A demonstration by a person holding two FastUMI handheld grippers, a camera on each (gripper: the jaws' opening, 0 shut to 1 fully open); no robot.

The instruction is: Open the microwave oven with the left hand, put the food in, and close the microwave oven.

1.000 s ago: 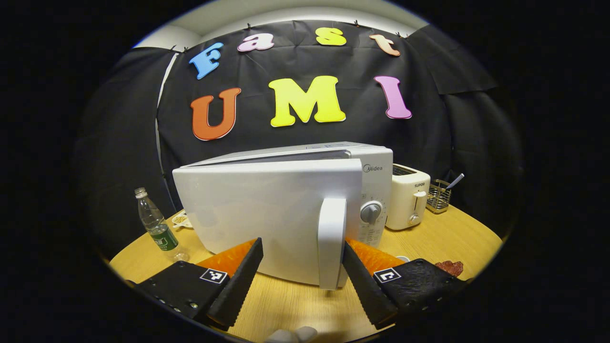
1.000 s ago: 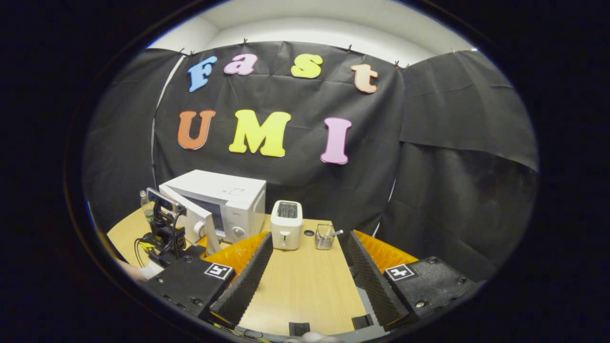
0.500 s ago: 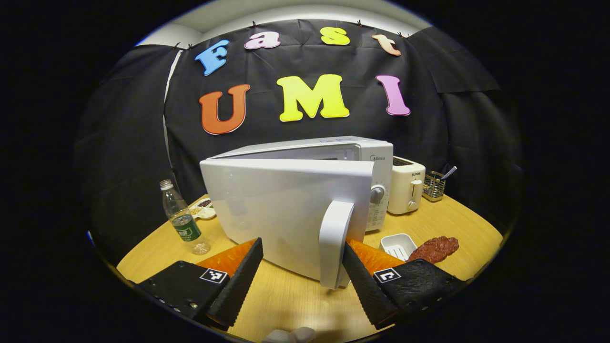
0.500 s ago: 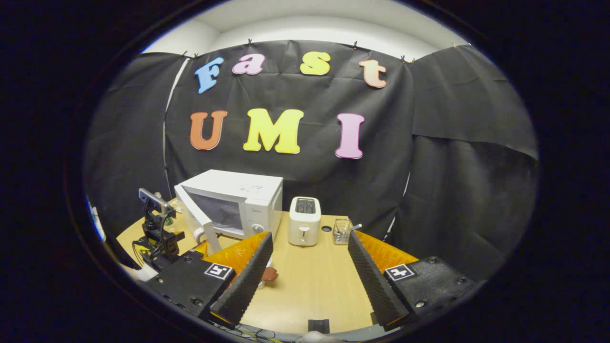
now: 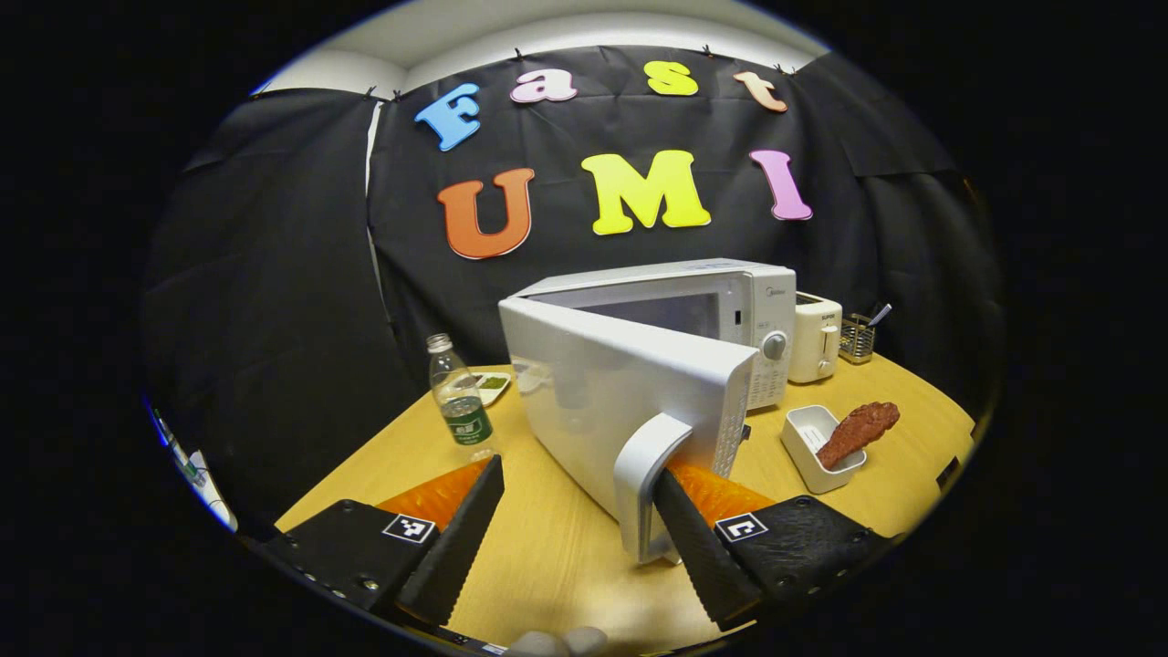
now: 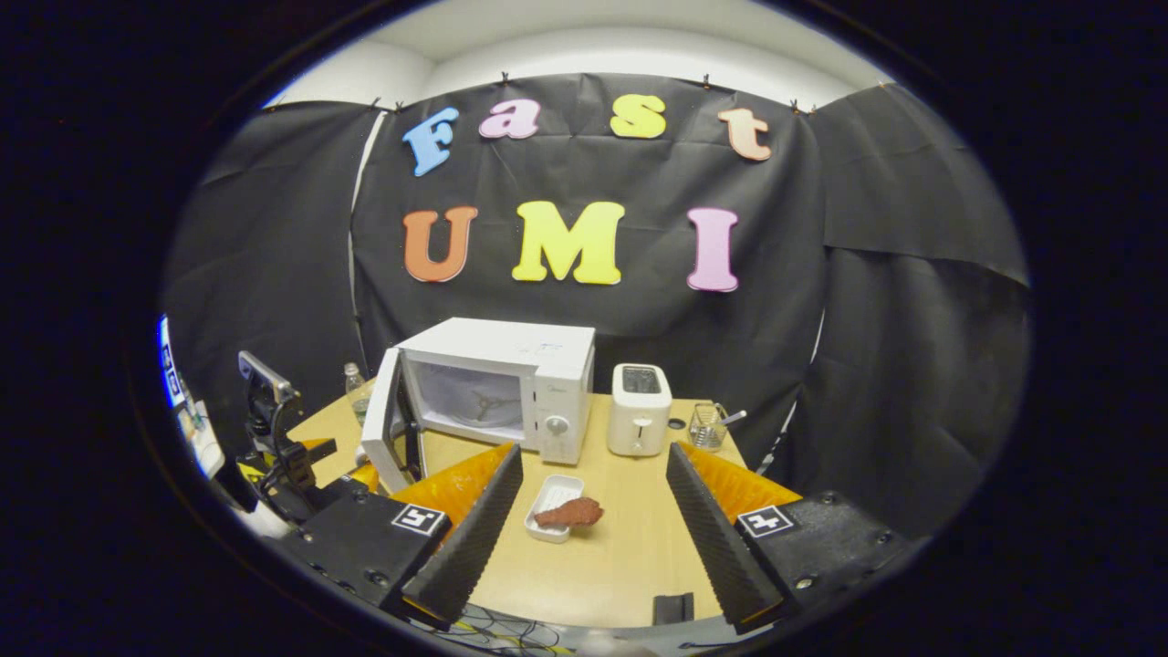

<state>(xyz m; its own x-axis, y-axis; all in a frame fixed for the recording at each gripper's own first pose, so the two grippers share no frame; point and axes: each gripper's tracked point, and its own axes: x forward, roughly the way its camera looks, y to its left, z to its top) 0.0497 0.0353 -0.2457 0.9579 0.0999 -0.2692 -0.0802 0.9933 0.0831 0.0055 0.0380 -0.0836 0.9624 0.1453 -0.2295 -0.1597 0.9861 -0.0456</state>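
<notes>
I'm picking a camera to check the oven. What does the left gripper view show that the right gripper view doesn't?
Left gripper view: the door's outer face and its handle, beside one finger of the open left tongs. Right gripper view: the oven's cavity, with no food inside, beyond the open right tongs. Both: microwave, toaster, food on its tray, bottle.

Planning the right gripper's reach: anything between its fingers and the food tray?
In the right gripper view, only bare wooden table lies between the right gripper and the small white tray holding the reddish-brown food piece.
</notes>
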